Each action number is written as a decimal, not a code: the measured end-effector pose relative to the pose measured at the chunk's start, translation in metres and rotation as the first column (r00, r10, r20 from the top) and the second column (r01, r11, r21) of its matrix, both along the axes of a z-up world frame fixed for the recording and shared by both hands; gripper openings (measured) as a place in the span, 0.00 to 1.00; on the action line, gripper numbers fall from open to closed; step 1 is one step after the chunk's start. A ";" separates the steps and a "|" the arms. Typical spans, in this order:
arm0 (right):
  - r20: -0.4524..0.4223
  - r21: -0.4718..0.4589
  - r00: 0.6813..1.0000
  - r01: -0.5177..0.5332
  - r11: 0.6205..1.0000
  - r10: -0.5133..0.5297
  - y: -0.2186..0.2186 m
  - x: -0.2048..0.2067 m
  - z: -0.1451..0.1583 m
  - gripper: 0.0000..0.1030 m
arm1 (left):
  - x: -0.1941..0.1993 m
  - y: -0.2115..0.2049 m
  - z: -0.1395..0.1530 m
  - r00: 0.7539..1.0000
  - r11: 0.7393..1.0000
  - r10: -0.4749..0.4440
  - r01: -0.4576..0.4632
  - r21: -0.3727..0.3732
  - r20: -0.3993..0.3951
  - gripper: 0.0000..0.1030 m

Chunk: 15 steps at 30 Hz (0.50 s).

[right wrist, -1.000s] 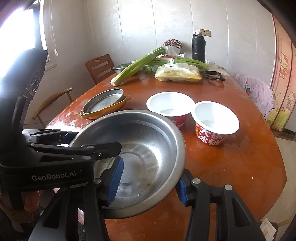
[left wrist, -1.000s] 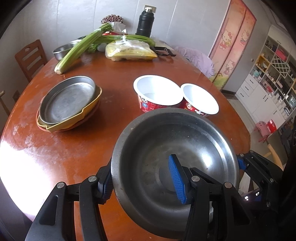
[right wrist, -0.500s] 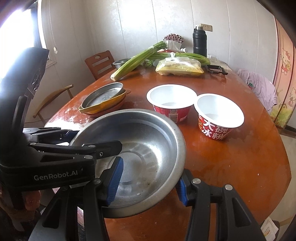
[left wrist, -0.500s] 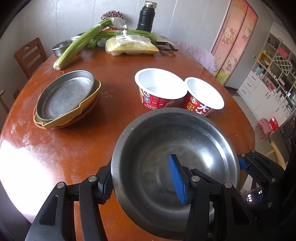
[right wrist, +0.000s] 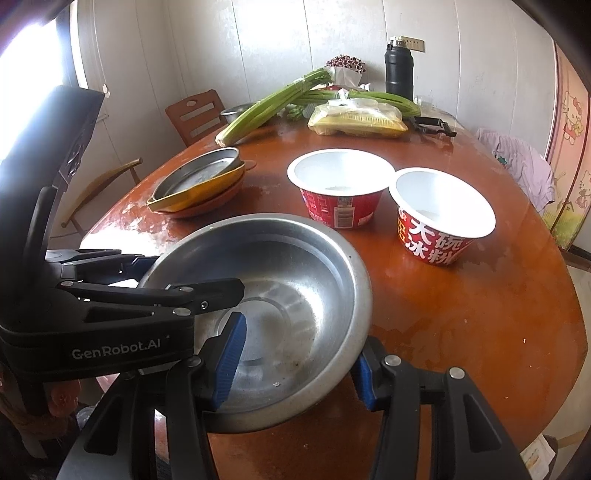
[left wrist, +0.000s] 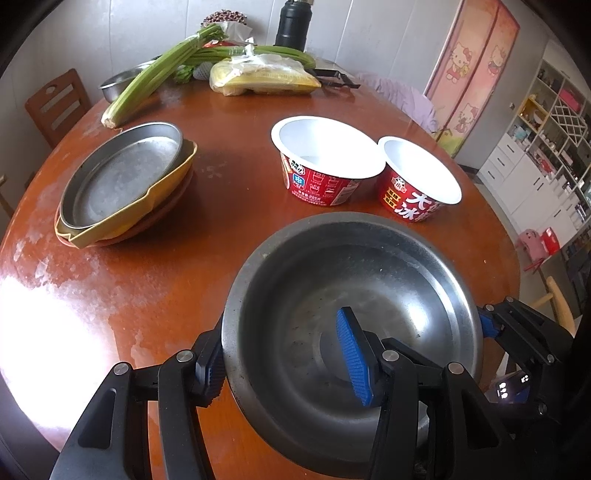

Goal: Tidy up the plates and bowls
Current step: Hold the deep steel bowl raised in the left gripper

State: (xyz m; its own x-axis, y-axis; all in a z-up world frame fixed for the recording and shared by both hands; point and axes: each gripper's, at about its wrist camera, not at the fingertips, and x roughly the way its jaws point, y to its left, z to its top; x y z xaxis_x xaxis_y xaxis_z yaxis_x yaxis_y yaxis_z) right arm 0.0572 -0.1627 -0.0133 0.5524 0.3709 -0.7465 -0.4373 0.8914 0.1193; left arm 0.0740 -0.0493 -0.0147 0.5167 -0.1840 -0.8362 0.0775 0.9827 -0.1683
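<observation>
Left wrist view only: shelving and white drawers (left wrist: 532, 173) at far right, and a pink door panel with cartoon cats (left wrist: 476, 70). Right wrist view only: a bright window at far left, a second chair (right wrist: 99, 188) by the table edge, and the left tool's black body lettered "GenRobot.AI".

Both views, left to right on the round brown table (left wrist: 110, 295): a stack of plates (left wrist: 122, 188) with a metal pan on top of a yellow dish; long green stalks (left wrist: 159, 74); a bagged yellow food packet (left wrist: 262, 77); a black flask (left wrist: 291, 26); two empty red-and-white paper bowls (left wrist: 325, 162), rims touching or nearly so.

Metal bowl (left wrist: 354, 321): wide, shallow, dull steel with specks inside and a flat round base. It sits low over the near table edge, in front of the paper bowls; whether it rests on the wood, cannot tell.

Left gripper (left wrist: 284, 362): pinching the bowl's left rim, one blue pad inside, one outside.

Right gripper (right wrist: 295, 369): pinching the bowl's right rim the same way.
</observation>
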 end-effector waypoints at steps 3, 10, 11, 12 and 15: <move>-0.003 -0.003 1.000 0.000 1.000 0.000 0.000 0.001 -0.002 0.51 | 0.001 -0.001 -0.002 1.000 1.000 0.001 -0.001 0.000 -0.003 0.53; -0.006 -0.010 1.000 -0.005 1.000 0.005 0.002 -0.001 -0.005 0.51 | 0.003 0.000 -0.006 1.000 1.000 0.003 -0.003 0.011 -0.007 0.53; -0.007 -0.010 1.000 -0.006 1.000 0.006 0.002 -0.001 -0.005 0.51 | 0.003 0.000 -0.006 1.000 1.000 0.003 -0.003 0.013 -0.007 0.53; -0.008 -0.012 1.000 -0.008 1.000 0.008 0.002 0.000 -0.006 0.51 | 0.003 -0.001 -0.007 1.000 1.000 0.003 -0.003 0.014 -0.008 0.53; -0.012 -0.013 1.000 -0.011 1.000 0.010 0.003 0.000 -0.008 0.51 | 0.004 -0.001 -0.009 1.000 1.000 0.004 -0.004 0.016 -0.012 0.53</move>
State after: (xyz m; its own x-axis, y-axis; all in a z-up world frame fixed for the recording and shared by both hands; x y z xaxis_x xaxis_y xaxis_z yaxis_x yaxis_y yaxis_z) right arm 0.0571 -0.1597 -0.0210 0.5397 0.3669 -0.7577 -0.4453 0.8882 0.1129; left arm 0.0778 -0.0499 -0.0234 0.5071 -0.1682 -0.8453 0.0715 0.9856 -0.1532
